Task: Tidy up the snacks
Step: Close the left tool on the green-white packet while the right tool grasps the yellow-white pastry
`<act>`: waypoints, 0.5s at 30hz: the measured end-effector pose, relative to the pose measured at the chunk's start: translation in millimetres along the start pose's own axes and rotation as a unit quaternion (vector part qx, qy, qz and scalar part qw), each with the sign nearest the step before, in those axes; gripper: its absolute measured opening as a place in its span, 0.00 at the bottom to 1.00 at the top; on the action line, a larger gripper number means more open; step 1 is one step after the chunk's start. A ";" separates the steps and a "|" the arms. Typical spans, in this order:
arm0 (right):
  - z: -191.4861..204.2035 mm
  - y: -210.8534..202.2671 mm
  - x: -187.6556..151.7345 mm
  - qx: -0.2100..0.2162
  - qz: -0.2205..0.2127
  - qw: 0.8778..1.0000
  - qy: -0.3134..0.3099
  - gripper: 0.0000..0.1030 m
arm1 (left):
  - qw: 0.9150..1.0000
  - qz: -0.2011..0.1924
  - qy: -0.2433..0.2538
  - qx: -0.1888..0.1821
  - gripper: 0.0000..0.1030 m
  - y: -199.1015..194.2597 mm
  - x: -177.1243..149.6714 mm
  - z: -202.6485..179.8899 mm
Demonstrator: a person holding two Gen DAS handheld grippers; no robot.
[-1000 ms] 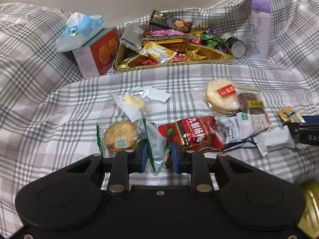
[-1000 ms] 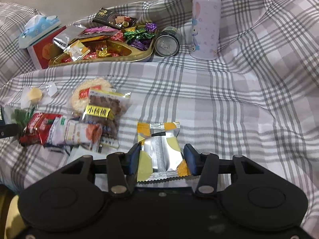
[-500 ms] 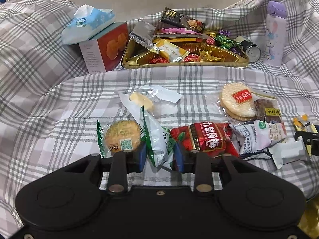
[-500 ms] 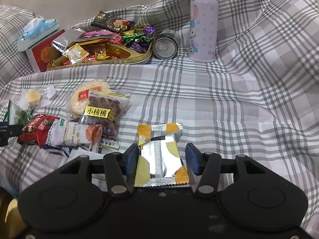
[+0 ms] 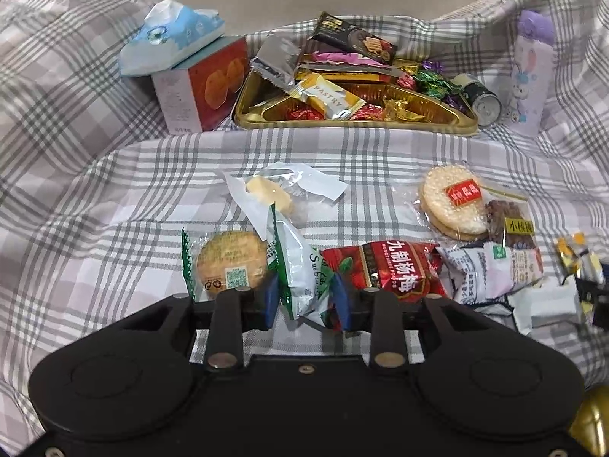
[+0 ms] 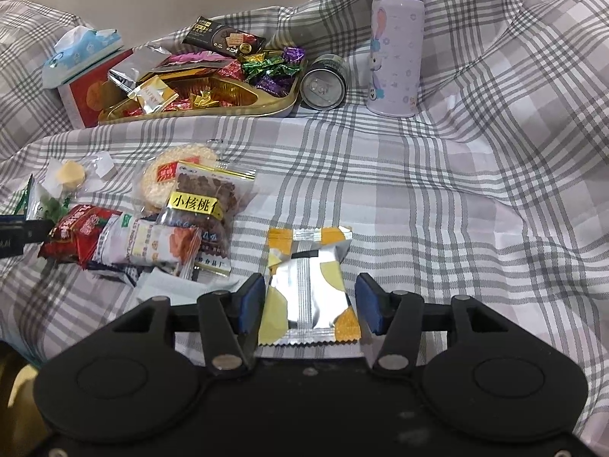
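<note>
Snacks lie loose on the plaid cloth: my left tongs (image 5: pixel 304 301) straddle the green-white packet (image 5: pixel 300 270), seemingly without pinching, my right tongs (image 6: pixel 310 301) spread around the silver-yellow packet (image 6: pixel 310 285); I'd close squarely mid-wrapper

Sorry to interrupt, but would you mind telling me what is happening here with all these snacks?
A person is sorting snacks on a checked cloth with a handheld gripper in each hand. The left gripper has its jaws around a green-and-white packet; the pads do not seem to press it. The right gripper straddles a silver-and-yellow packet lying flat, with gaps on both sides. The gold tray at the back already holds sweets, and more packets lie loose in front.
</note>
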State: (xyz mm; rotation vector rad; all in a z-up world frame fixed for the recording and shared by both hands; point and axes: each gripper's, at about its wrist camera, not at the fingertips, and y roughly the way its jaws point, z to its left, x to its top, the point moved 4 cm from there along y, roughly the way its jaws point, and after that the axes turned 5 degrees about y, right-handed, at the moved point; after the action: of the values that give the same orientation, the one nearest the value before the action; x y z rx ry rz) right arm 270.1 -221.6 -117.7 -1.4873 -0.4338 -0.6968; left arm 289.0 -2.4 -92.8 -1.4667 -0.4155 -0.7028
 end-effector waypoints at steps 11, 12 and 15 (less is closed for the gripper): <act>-1.3 -7.9 -6.2 0.004 0.005 1.000 0.005 0.52 | 1.000 -0.003 -0.015 -0.002 0.39 18.8 13.2 1.7; -1.5 -8.4 -6.1 0.004 0.005 1.000 0.006 0.52 | 1.000 -0.002 -0.021 -0.010 0.37 18.4 13.6 2.9; -2.7 -10.8 -6.7 0.002 0.006 1.000 0.012 0.51 | 0.999 0.002 -0.046 -0.028 0.23 14.0 14.0 8.5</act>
State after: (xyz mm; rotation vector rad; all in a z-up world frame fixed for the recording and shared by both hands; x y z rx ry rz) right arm 257.6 -222.6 -114.2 -1.4750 -0.4080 -0.7030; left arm 309.9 2.9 -93.5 -1.5569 -0.4660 -0.6494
